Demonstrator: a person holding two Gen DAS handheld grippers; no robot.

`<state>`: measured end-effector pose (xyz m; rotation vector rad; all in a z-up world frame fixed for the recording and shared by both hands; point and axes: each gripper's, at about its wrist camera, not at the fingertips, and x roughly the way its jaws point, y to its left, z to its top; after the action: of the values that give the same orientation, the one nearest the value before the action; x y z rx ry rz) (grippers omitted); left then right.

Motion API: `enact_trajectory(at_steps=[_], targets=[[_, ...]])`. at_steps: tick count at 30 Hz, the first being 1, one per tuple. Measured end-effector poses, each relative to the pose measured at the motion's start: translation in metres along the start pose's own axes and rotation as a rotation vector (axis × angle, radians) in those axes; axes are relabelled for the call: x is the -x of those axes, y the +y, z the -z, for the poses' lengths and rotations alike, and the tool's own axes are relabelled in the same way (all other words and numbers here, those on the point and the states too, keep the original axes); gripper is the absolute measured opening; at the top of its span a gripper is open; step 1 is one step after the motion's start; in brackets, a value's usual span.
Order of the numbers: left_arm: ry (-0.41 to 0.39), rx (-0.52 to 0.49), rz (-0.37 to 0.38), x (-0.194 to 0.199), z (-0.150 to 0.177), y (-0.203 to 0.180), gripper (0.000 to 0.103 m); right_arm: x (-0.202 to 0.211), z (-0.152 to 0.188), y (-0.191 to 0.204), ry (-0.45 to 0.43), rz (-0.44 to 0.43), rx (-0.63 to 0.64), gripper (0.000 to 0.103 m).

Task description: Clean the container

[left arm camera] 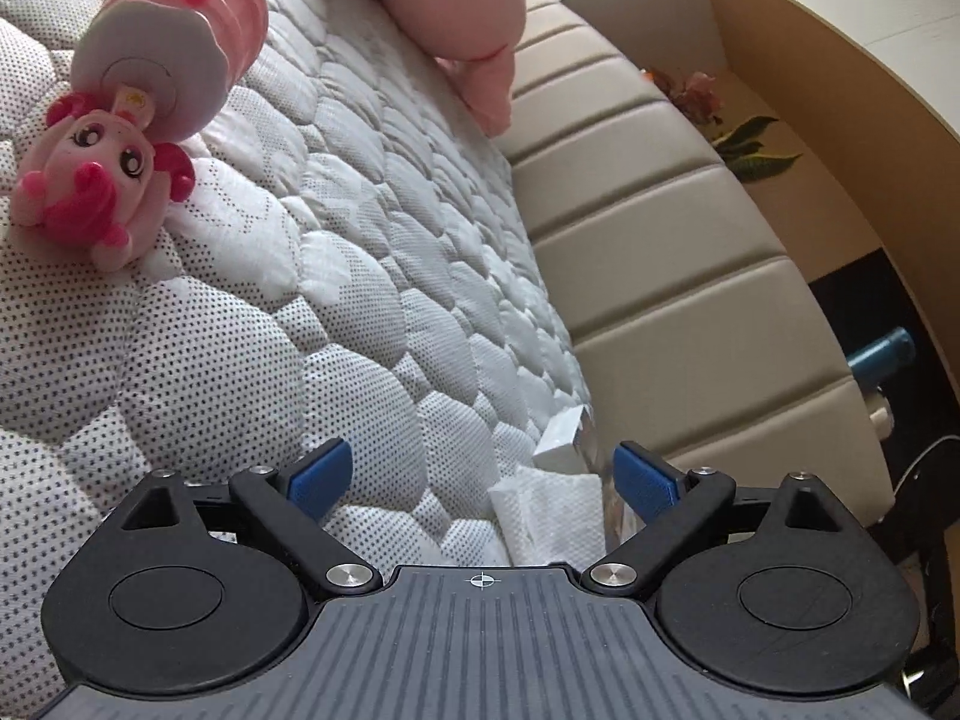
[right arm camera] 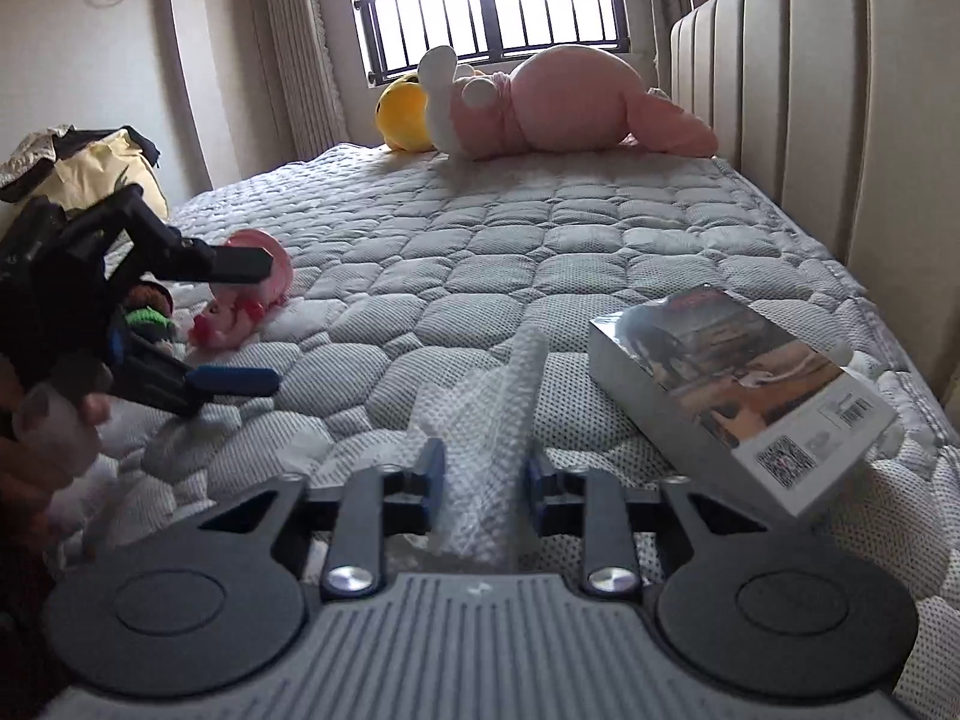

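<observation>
Both grippers (left arm camera: 483, 477) (right arm camera: 483, 492) off pink container (left arm camera: 174, 42).

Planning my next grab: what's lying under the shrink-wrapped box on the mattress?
The box rests tilted on the quilted mattress, its near corner raised. White paper shows beside it in the left wrist view. Whether anything else lies beneath is hidden by the box itself.
</observation>
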<state>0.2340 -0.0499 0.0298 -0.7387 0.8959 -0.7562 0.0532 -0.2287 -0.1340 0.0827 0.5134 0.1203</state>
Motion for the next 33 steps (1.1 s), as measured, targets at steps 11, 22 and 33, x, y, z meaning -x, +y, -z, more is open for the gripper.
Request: enact_trajectory(at_steps=[11, 22, 33], targets=[[-0.012, -0.001, -0.003, 0.017, 0.007, 0.008, 0.098, -0.049, 0.002, -0.04, 0.066, -0.332, -0.402, 0.009], [-0.019, -0.076, 0.058, 0.046, 0.01, 0.002, 0.098, -0.068, 0.003, -0.07, -0.028, -0.573, -0.645, 0.009], [-0.17, -0.108, -0.307, 0.071, -0.049, 0.001, 0.102, -0.083, 0.025, -0.093, -0.116, -0.628, -0.688, 0.008]])
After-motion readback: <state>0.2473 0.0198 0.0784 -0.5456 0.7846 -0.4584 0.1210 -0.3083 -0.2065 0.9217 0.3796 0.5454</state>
